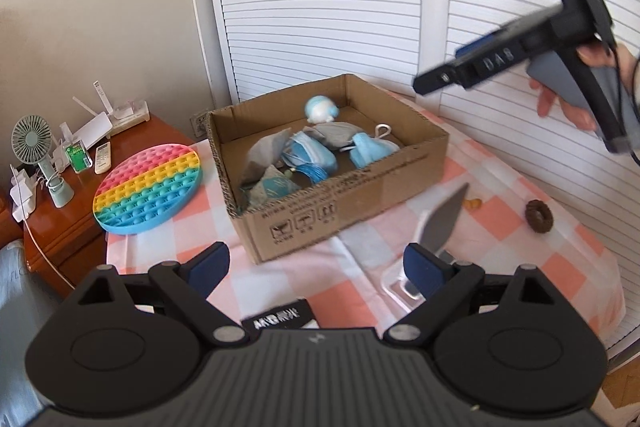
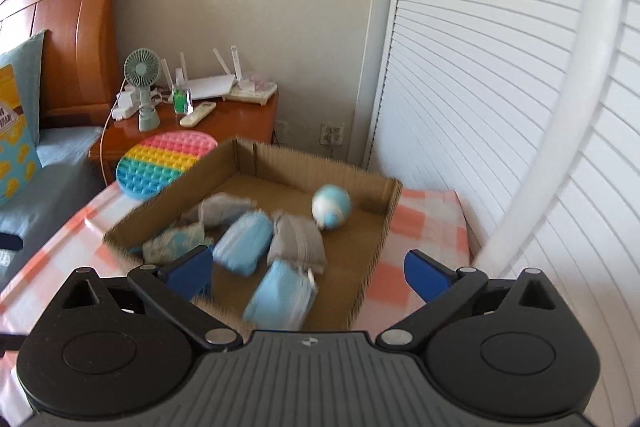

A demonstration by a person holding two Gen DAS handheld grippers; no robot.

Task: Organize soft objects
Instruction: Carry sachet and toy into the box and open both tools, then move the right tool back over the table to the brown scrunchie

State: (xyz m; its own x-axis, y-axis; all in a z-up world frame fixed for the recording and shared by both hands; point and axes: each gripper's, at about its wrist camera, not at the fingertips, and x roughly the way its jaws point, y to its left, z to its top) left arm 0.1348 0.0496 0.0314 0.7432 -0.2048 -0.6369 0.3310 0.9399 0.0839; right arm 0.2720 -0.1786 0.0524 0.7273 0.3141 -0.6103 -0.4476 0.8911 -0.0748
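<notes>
Both claws empty w/ jaws apart. Left claw point(image 1: 316, 267) is nearer the grey pouch point(image 1: 440, 223), on the table just right-fwd of it, long axis pointing away; right claw point(image 2: 308, 271) hangs over the cardboard box point(image 2: 376, 251).

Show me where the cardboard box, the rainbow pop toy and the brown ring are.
cardboard box point(image 1: 360, 195): left wrist view, front wall.
rainbow pop toy point(image 1: 148, 187): left wrist view, middle of its top.
brown ring point(image 1: 538, 215): left wrist view, on its rim.
</notes>
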